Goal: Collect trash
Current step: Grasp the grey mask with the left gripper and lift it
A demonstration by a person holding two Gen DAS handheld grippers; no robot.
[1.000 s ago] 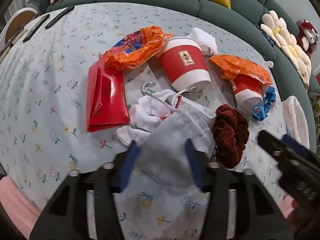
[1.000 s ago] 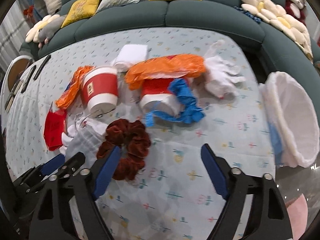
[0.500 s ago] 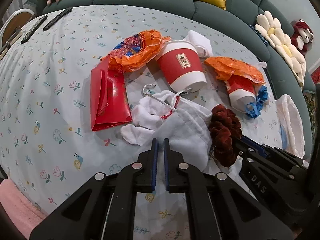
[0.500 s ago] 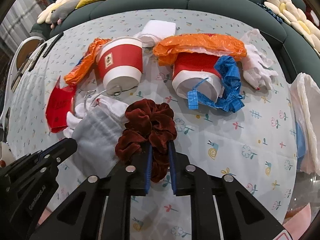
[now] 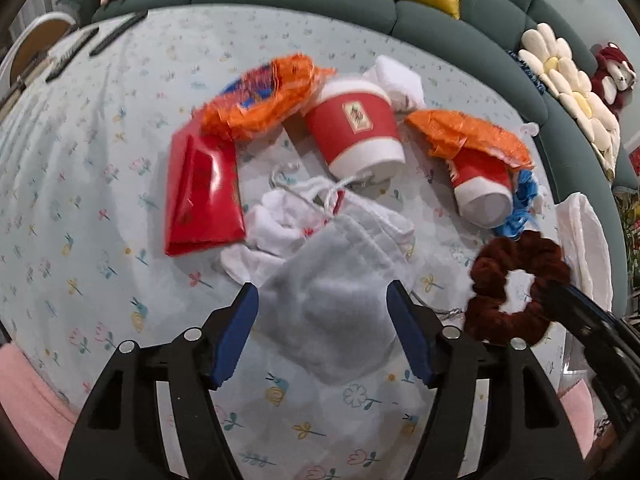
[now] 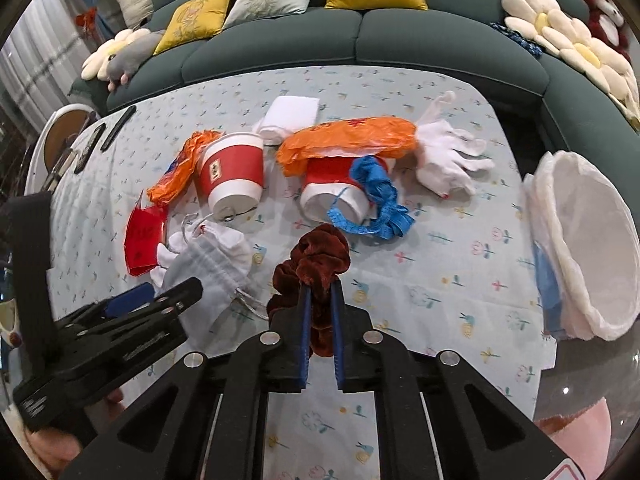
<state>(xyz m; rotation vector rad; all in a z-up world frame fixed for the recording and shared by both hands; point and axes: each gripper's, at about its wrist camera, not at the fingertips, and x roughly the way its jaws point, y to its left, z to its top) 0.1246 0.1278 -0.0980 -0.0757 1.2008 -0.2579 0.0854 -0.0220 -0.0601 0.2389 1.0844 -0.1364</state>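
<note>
The right hand-held gripper (image 6: 320, 300) pinches the dark red scrunchie (image 6: 316, 260). The left hand-held gripper (image 5: 322, 316) is opening around the white cloth bag (image 5: 336, 292), not squeezing it. Red cups (image 5: 356, 128) lie at 12 o'clock.

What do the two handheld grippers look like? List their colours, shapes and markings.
Both are alike. The left gripper and the right gripper have matte black angular plastic arms with triangular cut-outs, round silver bolts at the joints and flat blue pads lining the jaws. Small white lettering on the left one is unreadable. No cables or sleeves show.
</note>
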